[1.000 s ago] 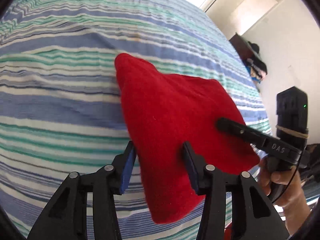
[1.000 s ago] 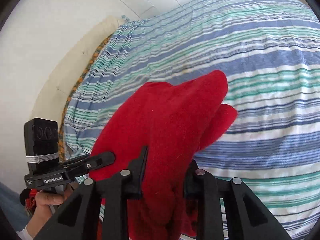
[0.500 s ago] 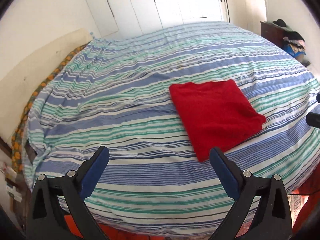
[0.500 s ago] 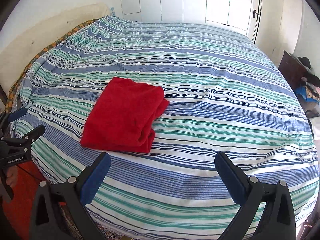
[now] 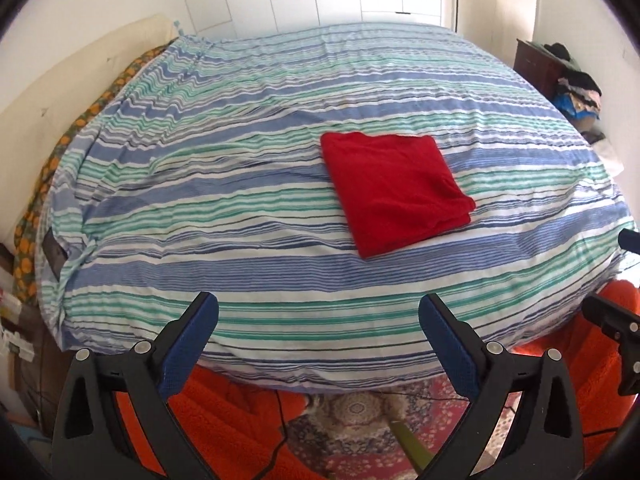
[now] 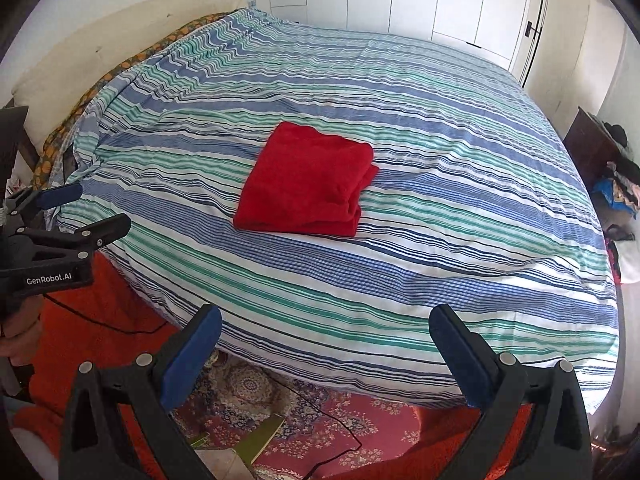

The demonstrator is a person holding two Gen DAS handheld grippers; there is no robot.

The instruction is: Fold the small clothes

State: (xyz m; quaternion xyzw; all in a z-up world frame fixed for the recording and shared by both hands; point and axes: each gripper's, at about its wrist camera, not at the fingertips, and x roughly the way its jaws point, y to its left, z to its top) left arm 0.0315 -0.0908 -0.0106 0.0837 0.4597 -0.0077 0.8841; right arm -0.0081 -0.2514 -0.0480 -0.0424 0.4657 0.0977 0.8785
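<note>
Well ahead of both spread tools (image 5: pixel 319 318) (image 6: pixel 328 330) lies the folded red garment (image 5: pixel 394 188) (image 6: pixel 306 182).

Both the left gripper (image 5: pixel 318 316) and the right gripper (image 6: pixel 326 328) are black plastic frames with triangular cut-outs, silver screws and blue-padded fingers (image 6: pixel 192 354), one body printed "GenRobot.AI" at the frame's left edge, above bare skin.

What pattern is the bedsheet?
Blue, green and white stripes on the bedsheet; clearest in the right wrist view.
</note>
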